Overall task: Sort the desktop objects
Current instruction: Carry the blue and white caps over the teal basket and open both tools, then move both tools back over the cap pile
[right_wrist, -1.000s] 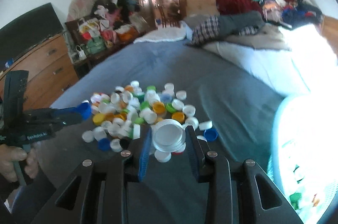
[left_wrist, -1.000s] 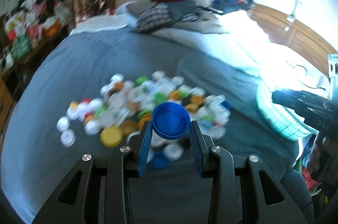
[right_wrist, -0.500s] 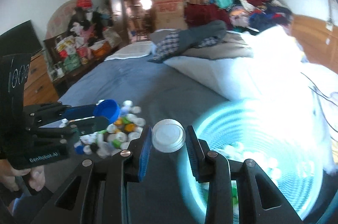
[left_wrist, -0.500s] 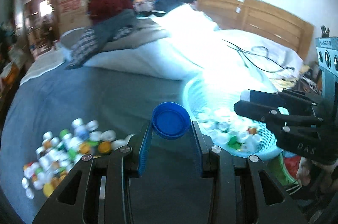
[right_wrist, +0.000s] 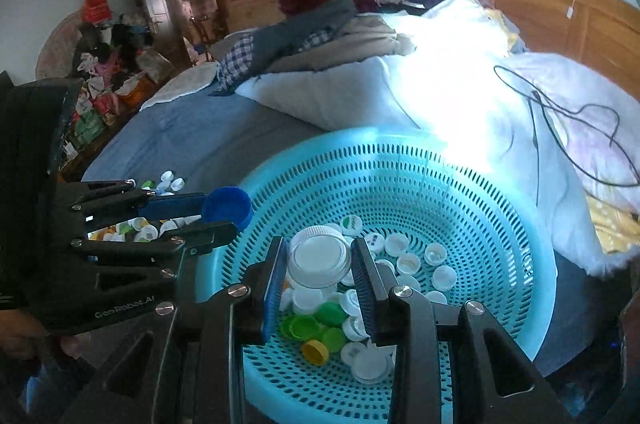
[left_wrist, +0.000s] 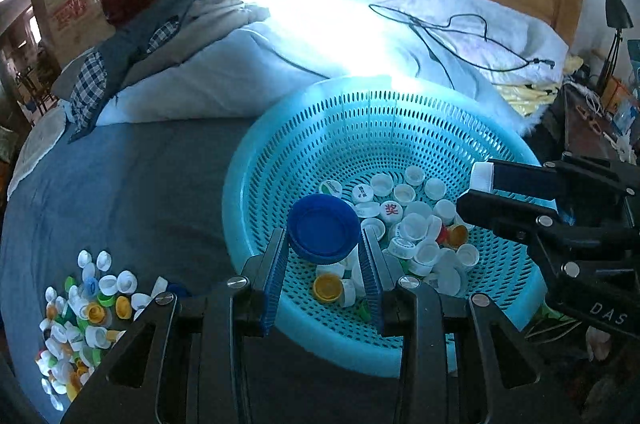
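Left gripper [left_wrist: 323,256] jaws clamped on the blue cap [left_wrist: 324,227], right gripper [right_wrist: 318,278] jaws clamped on the white cap [right_wrist: 319,256]. A second ago both were over the loose cap pile [left_wrist: 86,308] on the bed [left_wrist: 132,191]; now both sit over the teal basket [left_wrist: 256,159], centre frame, the pile at lower left. Sorted caps [left_wrist: 416,224] lie in the basket bottom. Grips unchanged.
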The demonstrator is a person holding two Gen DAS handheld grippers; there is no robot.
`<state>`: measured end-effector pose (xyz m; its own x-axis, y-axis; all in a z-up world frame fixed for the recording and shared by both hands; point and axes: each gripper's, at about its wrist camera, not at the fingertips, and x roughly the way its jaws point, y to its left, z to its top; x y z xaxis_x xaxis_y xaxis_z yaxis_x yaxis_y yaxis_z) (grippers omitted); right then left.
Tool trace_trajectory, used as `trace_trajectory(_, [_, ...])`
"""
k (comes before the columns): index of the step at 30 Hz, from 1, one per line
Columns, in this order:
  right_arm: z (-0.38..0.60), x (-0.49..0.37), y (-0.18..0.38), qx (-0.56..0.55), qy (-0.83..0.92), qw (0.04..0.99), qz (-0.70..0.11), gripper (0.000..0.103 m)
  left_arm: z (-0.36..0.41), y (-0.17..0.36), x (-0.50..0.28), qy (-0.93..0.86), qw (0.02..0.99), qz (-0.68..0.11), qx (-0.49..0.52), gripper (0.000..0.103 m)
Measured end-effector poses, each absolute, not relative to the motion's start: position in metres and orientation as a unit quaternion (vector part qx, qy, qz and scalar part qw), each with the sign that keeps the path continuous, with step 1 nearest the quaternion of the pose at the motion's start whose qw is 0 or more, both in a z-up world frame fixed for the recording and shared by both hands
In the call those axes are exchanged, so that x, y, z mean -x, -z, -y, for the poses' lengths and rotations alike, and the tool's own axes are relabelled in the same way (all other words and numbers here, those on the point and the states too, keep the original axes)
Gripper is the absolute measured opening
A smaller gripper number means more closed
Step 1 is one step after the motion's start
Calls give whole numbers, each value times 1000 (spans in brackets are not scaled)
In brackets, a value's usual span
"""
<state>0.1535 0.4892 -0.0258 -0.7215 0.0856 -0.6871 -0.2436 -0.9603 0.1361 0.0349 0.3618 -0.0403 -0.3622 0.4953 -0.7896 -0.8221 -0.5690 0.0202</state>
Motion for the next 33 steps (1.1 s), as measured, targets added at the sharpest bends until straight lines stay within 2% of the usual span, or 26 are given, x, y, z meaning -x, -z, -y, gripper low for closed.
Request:
trace_trajectory(18, [-491, -147, 37, 363, -921, 88, -111, 38, -367, 54, -28, -797, 398, -223, 396, 31])
trace_trajectory(19, [-491, -147, 36, 361, -922, 90, -110, 47, -366, 54, -28, -798, 396, -222, 396, 31])
trace_trajectory(20, [-491, -148, 36, 358, -923, 94, -108, 63, -365, 55, -27, -799, 394, -222, 396, 31])
trace_trajectory(22, [-490, -150, 33, 352, -925, 100, -105, 77, -362, 55, -26, -800, 393, -220, 397, 31])
trace_trajectory(26, [-486, -151, 31, 350, -926, 101, -101, 79, -356, 53, -26, -803, 389, -218, 395, 33])
trace_trajectory(28, [-482, -152, 30, 347, -927, 101, -101, 82, -352, 53, -25, -806, 387, -216, 394, 45])
trace_trajectory(29, [-481, -152, 29, 346, -927, 100, -100, 83, -349, 52, -25, -807, 385, -215, 393, 47])
trace_trajectory(33, [-469, -152, 27, 343, -930, 90, -98, 86, -333, 51, -24, -812, 382, -209, 390, 48])
